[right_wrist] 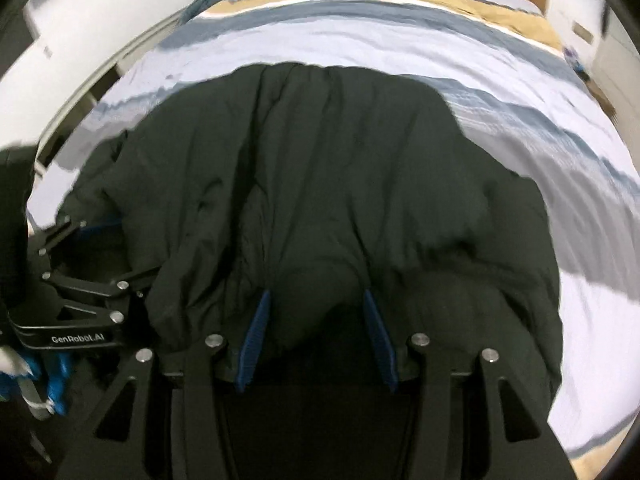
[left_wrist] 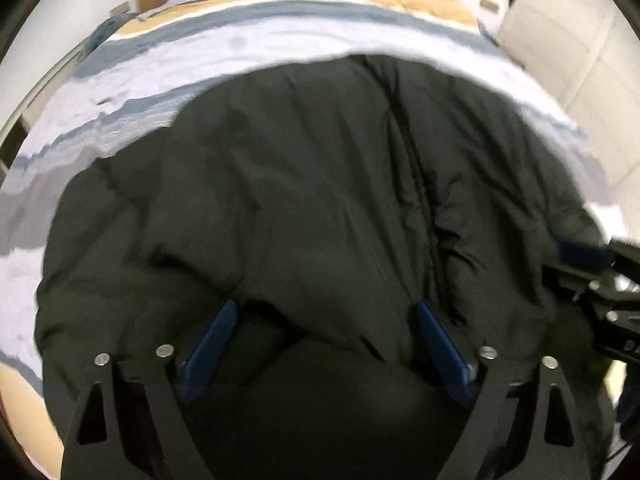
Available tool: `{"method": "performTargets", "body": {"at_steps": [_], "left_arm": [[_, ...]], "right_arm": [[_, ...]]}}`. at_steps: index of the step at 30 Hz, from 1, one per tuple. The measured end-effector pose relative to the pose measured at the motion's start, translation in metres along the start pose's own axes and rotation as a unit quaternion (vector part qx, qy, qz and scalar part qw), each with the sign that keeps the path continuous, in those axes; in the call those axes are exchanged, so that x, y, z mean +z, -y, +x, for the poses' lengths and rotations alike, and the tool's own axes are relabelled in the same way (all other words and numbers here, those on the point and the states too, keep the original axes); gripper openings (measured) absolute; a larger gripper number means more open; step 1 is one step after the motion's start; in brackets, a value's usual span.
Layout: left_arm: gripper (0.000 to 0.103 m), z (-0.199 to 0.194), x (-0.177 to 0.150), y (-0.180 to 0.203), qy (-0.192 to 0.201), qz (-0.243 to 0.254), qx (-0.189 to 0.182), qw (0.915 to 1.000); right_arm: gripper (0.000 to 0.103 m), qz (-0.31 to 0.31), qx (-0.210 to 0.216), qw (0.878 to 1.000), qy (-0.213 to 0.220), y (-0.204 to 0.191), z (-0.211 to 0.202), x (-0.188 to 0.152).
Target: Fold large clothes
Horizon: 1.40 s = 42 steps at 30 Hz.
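Right under our cameras, both claws sit at the near edge of a big dark puffy jacket (left_wrist: 320,184). Our left claw (left_wrist: 324,344) has its blue fingers spread wide with a fat bunch of jacket between them — we cannot tell if the pads press on it. Our right claw (right_wrist: 316,336) is squeezed onto another bunch of the same edge and holds it. We keep the jacket on the bed (left_wrist: 168,68), over the striped blanket (right_wrist: 400,36). It looks mostly flat but lumpy, and we see no neat fold yet — so we think the folding is only starting, with most still to do.
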<state>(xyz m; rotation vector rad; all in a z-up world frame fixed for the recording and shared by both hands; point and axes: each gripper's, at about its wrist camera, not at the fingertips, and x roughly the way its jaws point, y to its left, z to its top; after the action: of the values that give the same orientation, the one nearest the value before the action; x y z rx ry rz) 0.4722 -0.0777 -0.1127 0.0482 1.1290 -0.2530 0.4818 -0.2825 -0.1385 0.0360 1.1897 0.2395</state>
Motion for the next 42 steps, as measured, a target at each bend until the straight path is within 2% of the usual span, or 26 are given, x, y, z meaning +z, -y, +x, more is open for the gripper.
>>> {"method": "performTargets", "body": {"at_steps": [3, 6, 7, 9, 10, 15, 20, 22, 25, 31, 42], "left_arm": [[0.087, -0.030, -0.008, -0.009, 0.014, -0.017, -0.021, 0.9995], [0.087, -0.061, -0.020, -0.021, 0.013, -0.027, -0.033, 0.9990], [0.088, -0.070, -0.023, -0.025, 0.014, -0.027, -0.032, 0.9990], [0.091, -0.090, -0.028, -0.034, 0.021, -0.020, -0.027, 0.9992], [0.093, -0.096, -0.025, -0.037, 0.024, -0.016, -0.023, 0.9993], [0.097, -0.129, -0.035, -0.061, 0.041, 0.005, -0.010, 0.9991], [0.097, -0.155, -0.042, -0.075, 0.051, 0.007, 0.003, 0.9987], [0.097, -0.162, -0.046, -0.078, 0.052, 0.013, 0.017, 0.9984], [0.097, -0.172, -0.055, -0.081, 0.053, 0.009, 0.035, 0.9979], [0.097, -0.188, -0.070, -0.075, 0.054, -0.020, 0.062, 0.9964], [0.100, -0.219, -0.093, -0.058, 0.057, -0.008, 0.081, 0.9951]], "right_arm": [[0.047, 0.008, -0.003, 1.000, 0.008, -0.001, -0.020, -0.008], [0.047, 0.010, -0.005, 1.000, 0.016, -0.007, -0.047, -0.018], [0.047, 0.009, -0.007, 1.000, 0.018, -0.010, -0.055, -0.022], [0.058, 0.010, -0.010, 1.000, 0.023, -0.015, -0.075, -0.032], [0.060, 0.013, -0.011, 1.000, 0.025, -0.017, -0.083, -0.036], [0.062, 0.039, -0.022, 0.999, 0.024, -0.021, -0.131, -0.064], [0.064, 0.070, -0.063, 0.995, 0.011, -0.024, -0.175, -0.093], [0.064, 0.088, -0.077, 0.993, 0.006, -0.021, -0.183, -0.100], [0.065, 0.113, -0.070, 0.991, 0.009, -0.011, -0.183, -0.103], [0.065, 0.081, -0.059, 0.995, 0.007, -0.005, -0.179, -0.102], [0.069, 0.057, -0.054, 0.997, 0.012, -0.002, -0.200, -0.115]]}}
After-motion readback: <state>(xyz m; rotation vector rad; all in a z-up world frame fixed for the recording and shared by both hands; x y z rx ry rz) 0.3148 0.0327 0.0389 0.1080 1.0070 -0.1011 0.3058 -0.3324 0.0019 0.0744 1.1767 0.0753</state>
